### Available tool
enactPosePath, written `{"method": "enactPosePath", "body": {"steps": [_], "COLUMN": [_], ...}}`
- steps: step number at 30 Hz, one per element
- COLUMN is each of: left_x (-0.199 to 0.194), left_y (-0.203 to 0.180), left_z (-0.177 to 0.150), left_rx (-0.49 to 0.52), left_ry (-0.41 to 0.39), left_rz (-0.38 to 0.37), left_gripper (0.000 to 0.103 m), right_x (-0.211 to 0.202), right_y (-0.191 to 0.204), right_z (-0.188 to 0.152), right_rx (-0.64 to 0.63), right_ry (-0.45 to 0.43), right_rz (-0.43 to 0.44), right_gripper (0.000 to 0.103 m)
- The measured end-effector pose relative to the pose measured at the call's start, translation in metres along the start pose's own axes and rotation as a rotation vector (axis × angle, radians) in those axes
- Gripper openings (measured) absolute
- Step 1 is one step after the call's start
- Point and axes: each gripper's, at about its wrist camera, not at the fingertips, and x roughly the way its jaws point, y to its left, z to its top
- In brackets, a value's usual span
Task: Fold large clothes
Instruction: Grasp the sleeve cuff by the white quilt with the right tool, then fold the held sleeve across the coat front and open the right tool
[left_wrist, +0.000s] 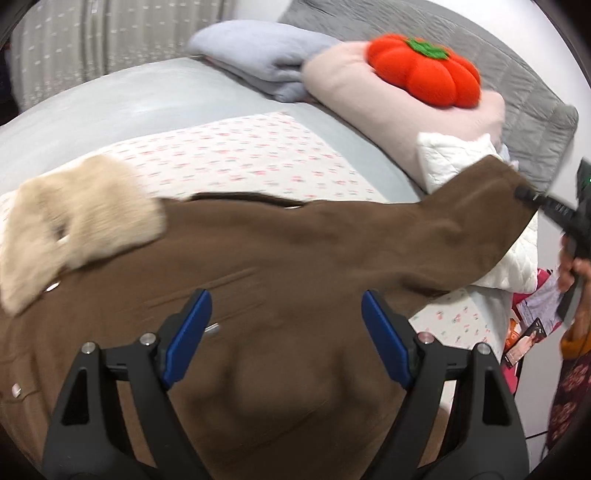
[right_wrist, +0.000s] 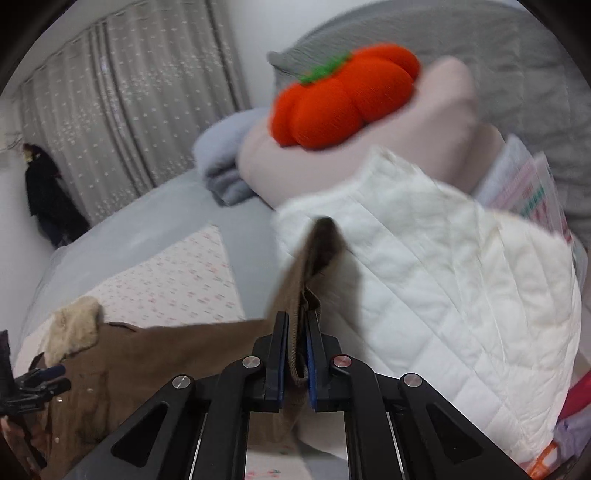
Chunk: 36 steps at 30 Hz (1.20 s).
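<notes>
The folding looks barely begun: one brown coat lies spread across the bed, its cream fur collar toward the bed's left edge, and no crease is yet made. The right claw is pressed together on the cuff of one sleeve, held out toward the bed's right edge; the left claw hovers spread over the coat's body, gripping nothing. Counted: one coat, two claws, one orange pumpkin cushion (on a pink pillow), one white quilt.
</notes>
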Motion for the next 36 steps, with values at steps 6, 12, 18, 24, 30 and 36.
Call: {"method": "enactPosePath", "body": {"steps": [6, 12, 18, 24, 30, 36], "left_x": [-0.040, -0.071, -0.095, -0.095, -0.083, -0.050], "left_y": [0.054, 0.097, 0.150, 0.206, 0.209, 0.170], "left_z": [-0.024, -0.045, -0.075, -0.114, -0.122, -0.090], "left_rx": [-0.074, -0.128, -0.221, -0.386, -0.398, -0.351], "left_ry": [-0.034, -0.071, -0.128, -0.098, -0.061, -0.034], "left_rz": [0.041, 0.086, 0.193, 0.184, 0.124, -0.029], "left_gripper": [0.083, 0.083, 0.083, 0.083, 0.083, 0.083], "right_x": [-0.027, -0.031, -0.016, 0.007, 0.033, 0.062], "right_y": [0.117, 0.258, 0.387, 0.482, 0.466, 0.383], "right_z": [0.042, 0.045, 0.003, -0.072, -0.096, -0.085], "right_rx": [-0.140, -0.295, -0.409, -0.556, -0.576, -0.480], "right_ry": [-0.065, -0.073, 0.015, 0.180, 0.269, 0.289], "right_rz": [0.157, 0.322, 0.543, 0.667, 0.609, 0.475], "right_gripper": [0.008, 0.007, 0.004, 0.004, 0.025, 0.052]}}
